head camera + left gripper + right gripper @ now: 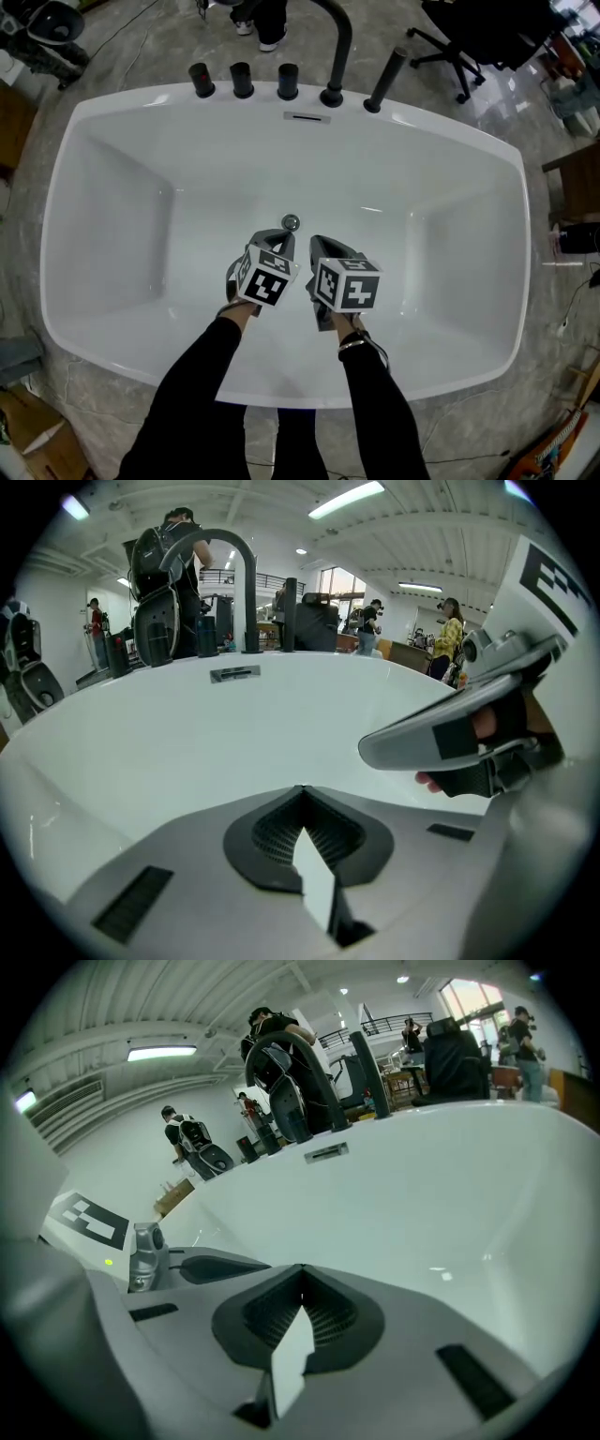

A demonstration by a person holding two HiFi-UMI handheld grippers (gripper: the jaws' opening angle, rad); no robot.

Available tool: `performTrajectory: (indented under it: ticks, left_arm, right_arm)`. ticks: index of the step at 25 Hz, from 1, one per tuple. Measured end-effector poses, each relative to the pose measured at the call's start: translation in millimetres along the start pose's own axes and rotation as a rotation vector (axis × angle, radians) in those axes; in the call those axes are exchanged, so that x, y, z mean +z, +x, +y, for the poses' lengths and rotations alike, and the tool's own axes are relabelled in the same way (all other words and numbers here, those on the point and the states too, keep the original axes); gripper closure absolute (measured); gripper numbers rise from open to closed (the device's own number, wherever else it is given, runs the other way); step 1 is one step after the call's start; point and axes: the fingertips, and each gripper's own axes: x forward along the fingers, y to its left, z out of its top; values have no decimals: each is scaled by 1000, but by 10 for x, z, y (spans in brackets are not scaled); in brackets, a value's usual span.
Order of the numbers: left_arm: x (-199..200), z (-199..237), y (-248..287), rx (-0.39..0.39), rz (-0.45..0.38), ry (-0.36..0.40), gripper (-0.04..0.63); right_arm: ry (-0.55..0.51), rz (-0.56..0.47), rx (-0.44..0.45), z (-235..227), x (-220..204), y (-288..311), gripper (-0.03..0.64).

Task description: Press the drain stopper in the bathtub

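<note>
Both closed: left tool (285, 236), right tool (318, 244).

Bathtub (75, 187): one.
Drain stopper (291, 222): one, on the tub floor.
Overflow slot (307, 117): one.
Black knobs (242, 80): three, in a row on the far rim.
Curved spout (341, 37): one.
Hand-shower handle (385, 80): one.
Grippers: two, the left gripper (283, 237) and the right gripper (320, 245).
Marker cubes: two, one on the left (265, 277), one on the right (348, 285).
Black sleeves: two, left (192, 394) and right (380, 412).
Bracelet (352, 344): one, on the right wrist.
Office chair (469, 37): one, beyond the tub.
People in the left gripper view: four can be made out; one wears a backpack (155, 564), the other three are small and far off.
</note>
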Motion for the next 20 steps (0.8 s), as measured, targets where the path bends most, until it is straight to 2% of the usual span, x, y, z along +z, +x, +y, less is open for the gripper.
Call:
performTrajectory:
  ticks: [20]
  left_arm:
    - [516,-93,-1109,34,-104,-65,594]
  right_arm:
    - [-15,-100,-3,482,287,-887,615]
